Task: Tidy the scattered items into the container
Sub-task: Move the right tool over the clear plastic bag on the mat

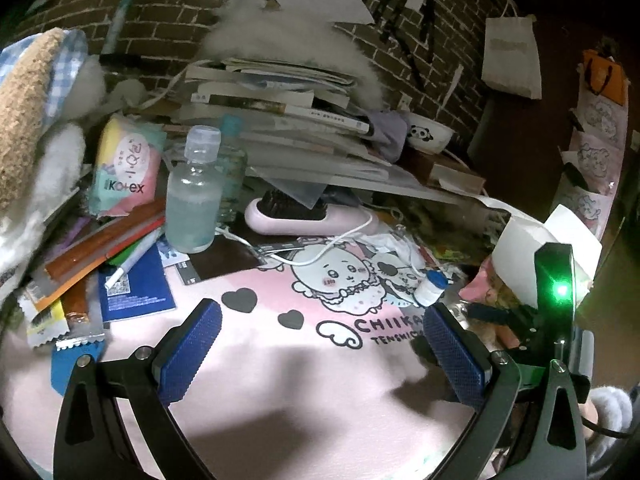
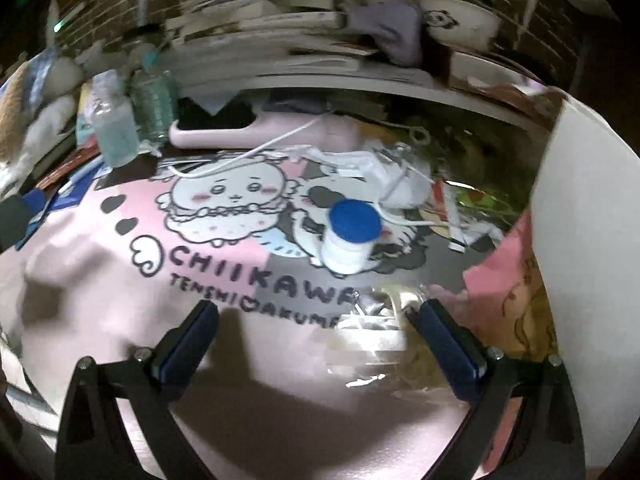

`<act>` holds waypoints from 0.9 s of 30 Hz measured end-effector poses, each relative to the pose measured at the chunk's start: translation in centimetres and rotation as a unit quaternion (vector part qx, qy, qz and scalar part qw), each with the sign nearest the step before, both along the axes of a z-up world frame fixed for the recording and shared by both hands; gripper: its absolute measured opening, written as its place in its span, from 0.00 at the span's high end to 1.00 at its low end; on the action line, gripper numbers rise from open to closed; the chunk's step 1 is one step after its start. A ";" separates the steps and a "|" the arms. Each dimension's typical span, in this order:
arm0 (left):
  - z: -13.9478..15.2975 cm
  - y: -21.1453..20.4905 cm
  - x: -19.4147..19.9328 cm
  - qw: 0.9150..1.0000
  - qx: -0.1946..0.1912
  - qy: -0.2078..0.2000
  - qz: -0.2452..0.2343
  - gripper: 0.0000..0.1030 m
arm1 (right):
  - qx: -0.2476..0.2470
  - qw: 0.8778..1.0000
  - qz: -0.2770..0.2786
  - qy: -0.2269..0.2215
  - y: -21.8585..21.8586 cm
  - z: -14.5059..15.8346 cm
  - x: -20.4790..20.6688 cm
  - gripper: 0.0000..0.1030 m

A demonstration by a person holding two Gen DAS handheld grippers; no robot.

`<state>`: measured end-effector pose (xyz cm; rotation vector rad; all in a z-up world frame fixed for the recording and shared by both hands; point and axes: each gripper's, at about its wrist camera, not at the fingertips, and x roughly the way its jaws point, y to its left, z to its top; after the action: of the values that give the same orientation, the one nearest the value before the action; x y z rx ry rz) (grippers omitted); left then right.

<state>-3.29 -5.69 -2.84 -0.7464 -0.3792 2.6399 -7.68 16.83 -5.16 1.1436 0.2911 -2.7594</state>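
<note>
My left gripper (image 1: 320, 352) gaped wide over the pink mat (image 1: 280, 392), holding nothing. Ahead of it to the left stood the clear bottle (image 1: 195, 196). My right gripper (image 2: 316, 344) was spread wide too, empty, the blue-capped white bottle (image 2: 349, 236) just ahead, crinkled wrapper (image 2: 376, 320) between its fingers, white container (image 2: 580, 240) at right.

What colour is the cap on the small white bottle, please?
Blue cap, clearest in the right wrist view.
</note>
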 end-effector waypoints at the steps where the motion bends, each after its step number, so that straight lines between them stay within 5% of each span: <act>1: 0.0 0.0 0.0 1.000 0.001 0.000 0.001 0.02 | -0.005 1.000 -0.005 0.000 0.3 0.0 0.0 0.03; 7: 0.0 0.1 0.0 1.000 0.003 0.000 -0.004 0.02 | -0.077 0.997 -0.008 -0.002 1.7 0.1 0.4 0.03; 9: 0.0 0.1 -0.1 1.000 0.002 -0.001 -0.004 0.02 | -0.147 0.988 0.031 -0.034 1.7 -0.1 0.5 0.00; 11: 0.1 0.1 0.0 1.000 0.002 -0.001 -0.003 0.02 | -0.149 0.987 0.054 -0.032 1.0 0.0 1.2 0.00; 14: 0.1 0.1 0.0 1.000 0.001 -0.001 -0.002 0.02 | -0.113 0.991 0.064 -0.011 -0.2 0.2 2.4 0.01; 18: 0.2 0.0 0.0 1.000 0.002 -0.001 -0.002 0.02 | 0.003 0.998 -0.006 0.068 -0.6 1.3 3.2 0.01; 21: 0.3 0.1 0.0 1.000 0.004 0.002 -0.004 0.02 | 0.045 0.996 -0.047 0.055 0.0 0.8 2.0 0.01; 27: 0.1 0.4 0.0 1.000 0.005 0.001 -0.015 0.02 | -0.001 0.995 -0.097 0.032 2.3 0.2 0.4 0.00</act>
<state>-3.30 -5.28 -2.76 -0.7406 -0.3775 2.6076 -7.26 19.13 -4.93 1.1420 0.1920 -2.9674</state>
